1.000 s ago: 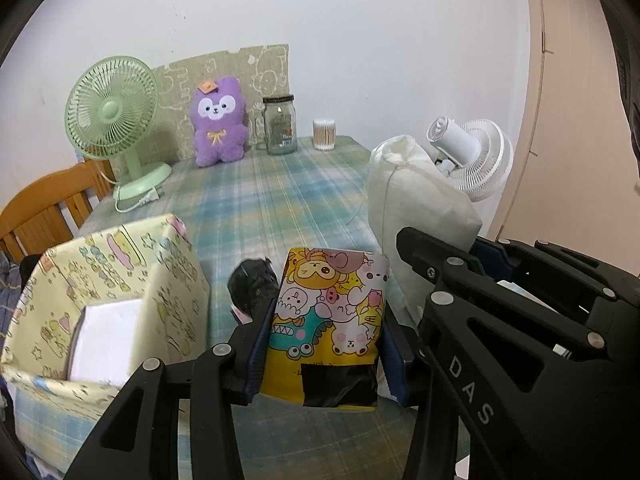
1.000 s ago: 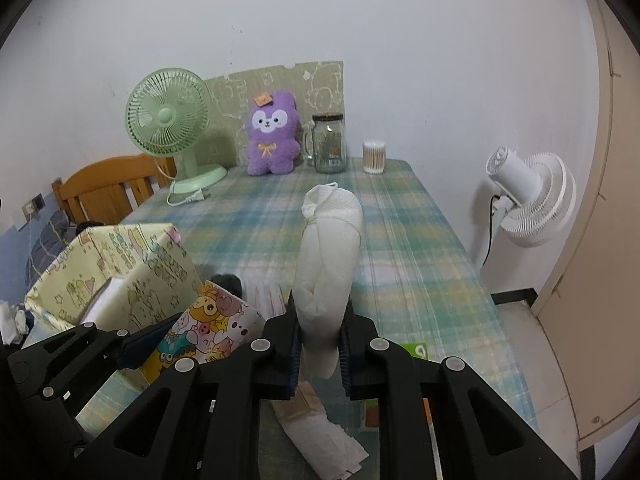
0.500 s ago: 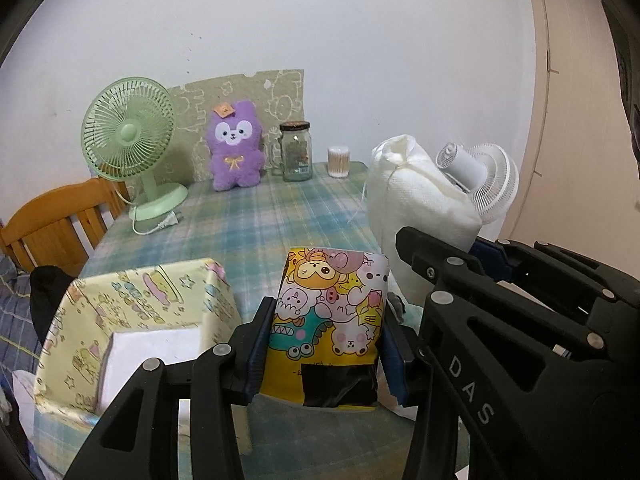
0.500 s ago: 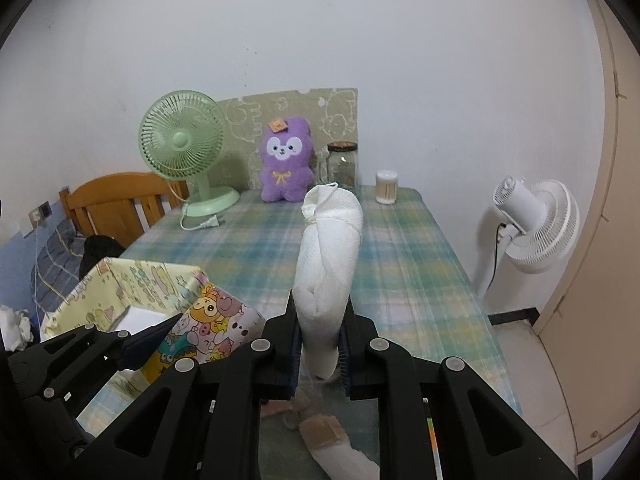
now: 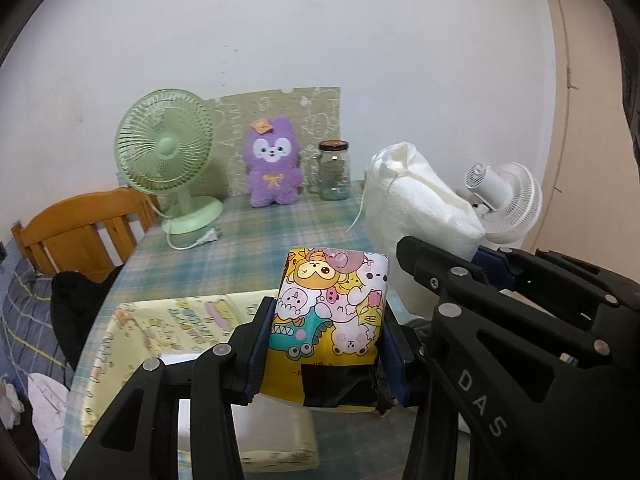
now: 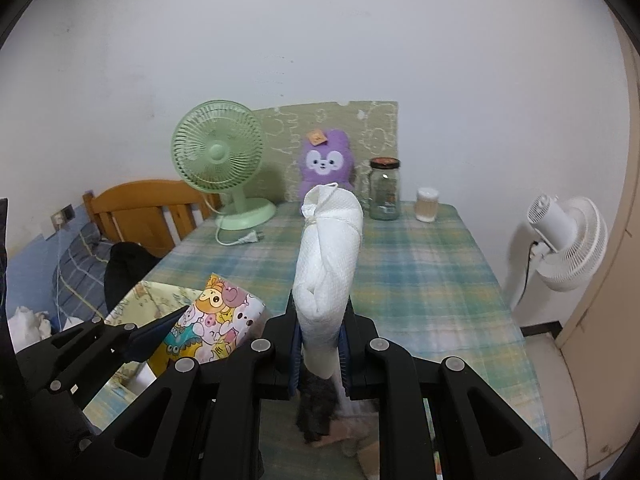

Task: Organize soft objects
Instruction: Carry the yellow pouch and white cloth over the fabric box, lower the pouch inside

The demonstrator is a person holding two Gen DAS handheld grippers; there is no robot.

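Note:
My left gripper (image 5: 326, 344) is shut on a yellow cartoon-print tissue pack (image 5: 334, 312) and holds it above the yellow patterned storage box (image 5: 168, 320). The pack also shows in the right wrist view (image 6: 212, 320). My right gripper (image 6: 320, 344) is shut on a white tied cloth bundle (image 6: 328, 256), held upright above the table; the bundle shows in the left wrist view (image 5: 416, 204) just right of the pack. A purple plush toy (image 5: 272, 164) sits at the table's far end.
A plaid-cloth table (image 6: 424, 264) carries a green fan (image 5: 168, 152), a glass jar (image 5: 334, 172) and a cotton-swab cup (image 6: 427, 205). A wooden chair (image 5: 76, 228) stands at the left, a white fan (image 6: 568, 240) on the right. Dark and pale soft items (image 6: 320, 404) lie below my right gripper.
Both grippers have risen and pulled back with their loads. The storage box now lies lower and closer under the left gripper.

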